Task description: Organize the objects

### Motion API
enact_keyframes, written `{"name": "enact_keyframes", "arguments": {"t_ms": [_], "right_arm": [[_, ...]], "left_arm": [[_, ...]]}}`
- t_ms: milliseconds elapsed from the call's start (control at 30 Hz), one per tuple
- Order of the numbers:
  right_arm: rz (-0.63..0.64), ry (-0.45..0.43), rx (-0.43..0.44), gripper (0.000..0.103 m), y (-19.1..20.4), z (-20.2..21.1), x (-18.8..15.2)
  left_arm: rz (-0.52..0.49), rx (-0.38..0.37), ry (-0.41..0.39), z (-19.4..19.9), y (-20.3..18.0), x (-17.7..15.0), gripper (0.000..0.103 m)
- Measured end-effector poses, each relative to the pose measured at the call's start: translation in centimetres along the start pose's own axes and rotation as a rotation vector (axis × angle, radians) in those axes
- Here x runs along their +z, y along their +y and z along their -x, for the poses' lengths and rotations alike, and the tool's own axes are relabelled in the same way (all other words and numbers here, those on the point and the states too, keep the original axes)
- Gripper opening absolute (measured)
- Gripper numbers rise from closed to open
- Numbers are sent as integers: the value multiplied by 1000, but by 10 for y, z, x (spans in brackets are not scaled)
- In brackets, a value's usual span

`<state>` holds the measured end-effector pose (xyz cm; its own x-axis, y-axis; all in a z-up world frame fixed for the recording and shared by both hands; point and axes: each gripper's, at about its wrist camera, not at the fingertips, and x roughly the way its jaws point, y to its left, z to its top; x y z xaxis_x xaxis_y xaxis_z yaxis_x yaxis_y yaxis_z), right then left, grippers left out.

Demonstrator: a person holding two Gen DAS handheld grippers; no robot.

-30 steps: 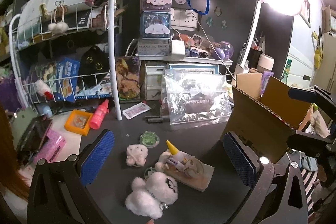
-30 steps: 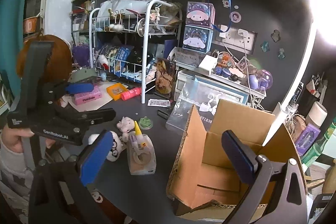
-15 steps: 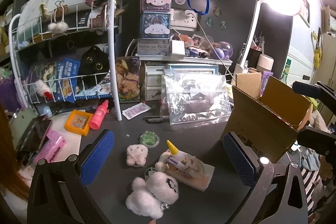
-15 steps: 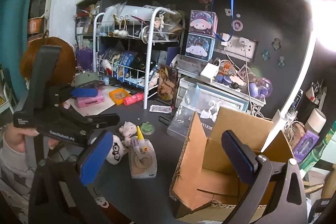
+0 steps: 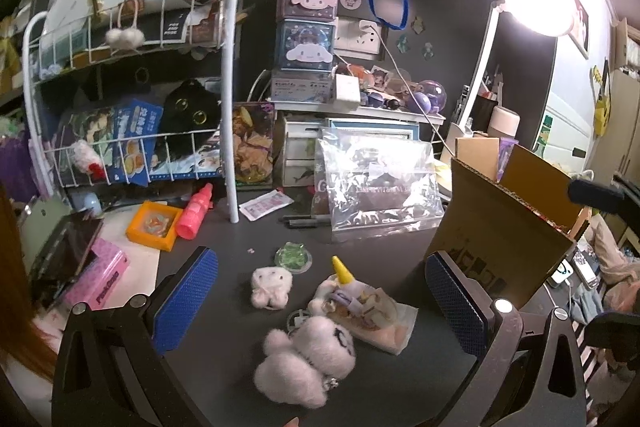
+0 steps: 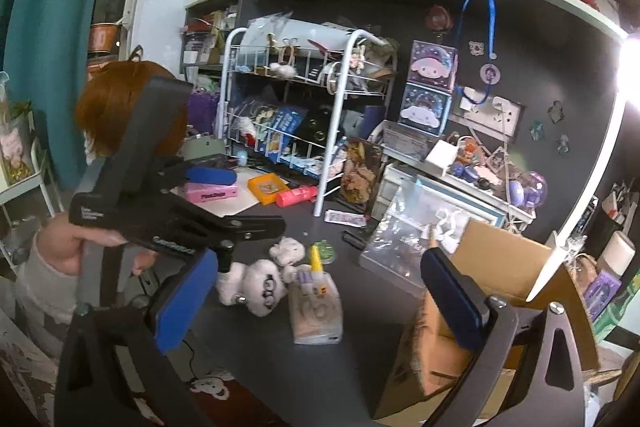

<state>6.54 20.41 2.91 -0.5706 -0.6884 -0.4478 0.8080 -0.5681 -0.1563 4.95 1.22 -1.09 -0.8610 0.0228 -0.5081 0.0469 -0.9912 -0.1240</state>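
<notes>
A fluffy white plush lies on the black desk, close between my open left gripper's blue pads. Beside it are a small pink plush, a bagged toy with a yellow horn and a green round trinket. An open cardboard box stands to the right. In the right wrist view my right gripper is open and empty, raised above the desk beside the box. The plush, the bagged toy and the left gripper show there.
A white wire rack full of items stands at the back left. An orange tray, a pink bottle, a pink box and a clear zip bag lie on the desk. A bright lamp glares at right.
The right gripper has risen and tilted upward, showing more of the bookshelf. In the left view its jaw has shifted up and right. The left gripper has barely moved.
</notes>
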Motion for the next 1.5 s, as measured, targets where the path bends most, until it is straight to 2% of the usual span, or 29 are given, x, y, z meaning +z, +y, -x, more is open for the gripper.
{"name": "enact_keyframes", "arguments": {"t_ms": [167, 233, 400, 533, 700, 867, 967, 1100, 1167, 1233, 1300, 1500], "right_arm": [[-38, 43, 58, 85, 16, -18, -5], [-64, 70, 86, 78, 20, -28, -10], [-153, 169, 139, 67, 22, -63, -32], [-212, 229, 168, 67, 22, -87, -46], [-207, 277, 207, 67, 31, -112, -53], [-150, 335, 206, 67, 46, -142, -63], [-134, 344, 206, 78, 51, -155, -66], [-99, 353, 190, 80, 56, -172, -67], [-91, 352, 191, 80, 57, -177, -67], [-93, 351, 196, 80, 56, -183, -67], [-94, 349, 200, 80, 56, -188, -66], [-66, 352, 206, 80, 59, -197, -64]], "left_arm": [[34, -15, 2, 1, 19, -9, 103], [55, -25, 9, 0, 30, -14, 103], [112, -84, 42, -7, 55, -29, 103], [120, -119, 74, -16, 65, -42, 103], [115, -187, 139, -28, 71, -58, 103], [171, -265, 218, -47, 76, -72, 103], [180, -302, 242, -54, 74, -77, 103], [181, -331, 268, -63, 70, -81, 103], [182, -341, 282, -66, 68, -83, 96], [181, -341, 299, -71, 66, -87, 84], [170, -329, 302, -73, 64, -89, 75], [148, -308, 308, -72, 63, -90, 67]]}}
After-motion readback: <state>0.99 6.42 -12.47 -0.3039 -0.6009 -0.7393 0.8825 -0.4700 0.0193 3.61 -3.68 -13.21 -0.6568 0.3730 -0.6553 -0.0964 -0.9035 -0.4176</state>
